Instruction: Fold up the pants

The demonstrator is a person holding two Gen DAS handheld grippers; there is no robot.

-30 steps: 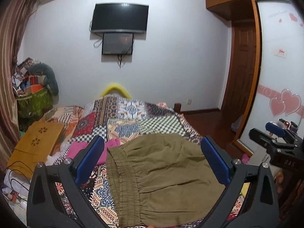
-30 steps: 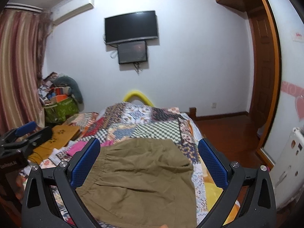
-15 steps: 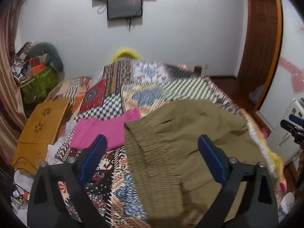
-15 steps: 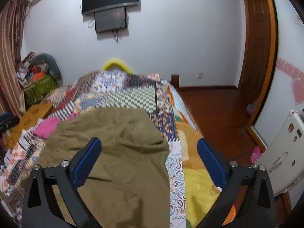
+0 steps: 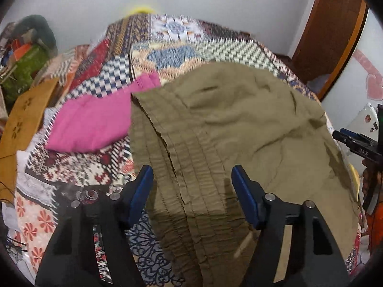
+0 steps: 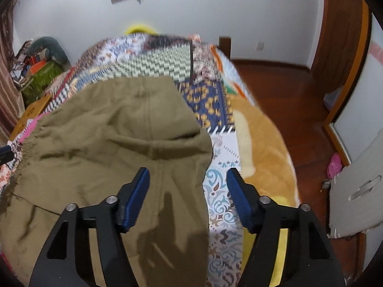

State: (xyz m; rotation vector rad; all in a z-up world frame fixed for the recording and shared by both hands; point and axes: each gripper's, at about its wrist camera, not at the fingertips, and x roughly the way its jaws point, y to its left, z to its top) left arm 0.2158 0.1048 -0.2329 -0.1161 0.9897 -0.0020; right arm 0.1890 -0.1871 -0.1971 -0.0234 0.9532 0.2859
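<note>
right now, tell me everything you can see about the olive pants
The olive pants are a matte, wrinkled woven cloth, lying spread fairly flat on the patchwork bedspread. A gathered elastic waistband with stitched rows runs along their left edge, near a pink cloth. A centre seam shows in the right wrist view. Both grippers hover above the pants; neither grips them.

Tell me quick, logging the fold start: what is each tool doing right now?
Left tool: open, jaws just been closing, above the olive-green cloth pants, gripping nothing.
Right tool: open, jaws just been closing, over the pants' edge, gripping nothing.

Olive pants [image 5: 239, 124] on patchwork quilt [image 5: 172, 47], pink cloth [image 5: 93, 122] beside
</note>
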